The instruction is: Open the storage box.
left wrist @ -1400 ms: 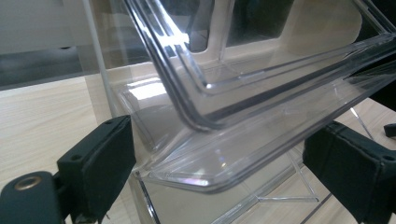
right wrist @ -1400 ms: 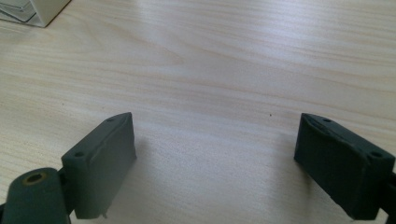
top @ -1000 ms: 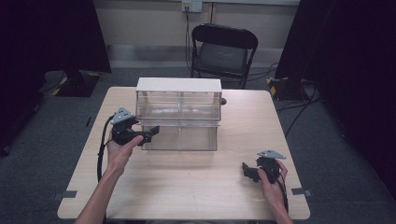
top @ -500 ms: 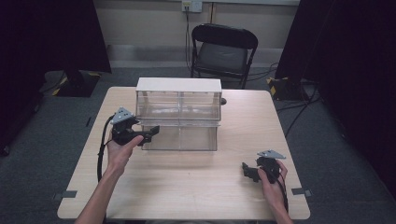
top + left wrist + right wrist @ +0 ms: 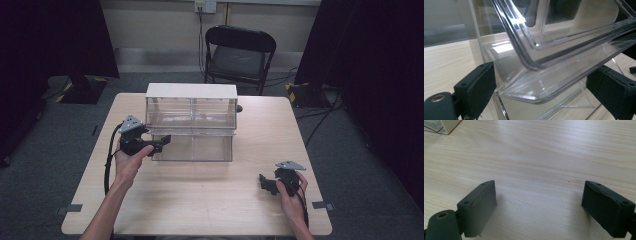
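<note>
At a pale wooden table (image 5: 200, 200), a person's left gripper (image 5: 161, 142) sits at the left front corner of a clear plastic drawer cabinet (image 5: 192, 125), whose lower drawer (image 5: 200, 148) is pulled forward. The left gripper view has the drawer's clear rim (image 5: 544, 90) between the jaws, which stand apart on either side of it without pressing on it. The right gripper (image 5: 263, 183) rests low over bare tabletop near the right front edge, well apart from the cabinet, its jaws spread wide and holding nothing.
</note>
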`<state>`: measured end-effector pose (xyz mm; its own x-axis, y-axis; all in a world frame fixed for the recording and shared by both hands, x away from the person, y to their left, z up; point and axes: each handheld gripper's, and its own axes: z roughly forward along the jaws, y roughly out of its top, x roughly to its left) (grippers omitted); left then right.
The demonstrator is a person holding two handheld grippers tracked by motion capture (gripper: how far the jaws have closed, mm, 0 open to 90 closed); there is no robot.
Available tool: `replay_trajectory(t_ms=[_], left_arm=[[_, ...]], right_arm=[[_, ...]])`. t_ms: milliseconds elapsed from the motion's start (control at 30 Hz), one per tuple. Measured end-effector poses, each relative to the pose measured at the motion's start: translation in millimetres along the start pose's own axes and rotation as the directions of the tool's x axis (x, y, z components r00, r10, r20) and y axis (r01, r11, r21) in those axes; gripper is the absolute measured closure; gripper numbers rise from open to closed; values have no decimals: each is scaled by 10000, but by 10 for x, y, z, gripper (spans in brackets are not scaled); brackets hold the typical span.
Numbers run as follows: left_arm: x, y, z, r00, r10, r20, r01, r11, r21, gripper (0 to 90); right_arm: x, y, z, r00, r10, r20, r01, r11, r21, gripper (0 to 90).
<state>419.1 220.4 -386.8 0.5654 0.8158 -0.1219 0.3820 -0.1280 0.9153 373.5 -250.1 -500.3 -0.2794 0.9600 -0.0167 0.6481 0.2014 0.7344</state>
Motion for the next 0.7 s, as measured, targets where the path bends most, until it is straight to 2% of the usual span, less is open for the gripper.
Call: replay_trajectory(t_ms=[700], left_arm=[[0,-1,0,10000,-35,1,35,10000,14,87]], right_arm=[[0,0,0,10000,-2,-1,2,10000,0,118]])
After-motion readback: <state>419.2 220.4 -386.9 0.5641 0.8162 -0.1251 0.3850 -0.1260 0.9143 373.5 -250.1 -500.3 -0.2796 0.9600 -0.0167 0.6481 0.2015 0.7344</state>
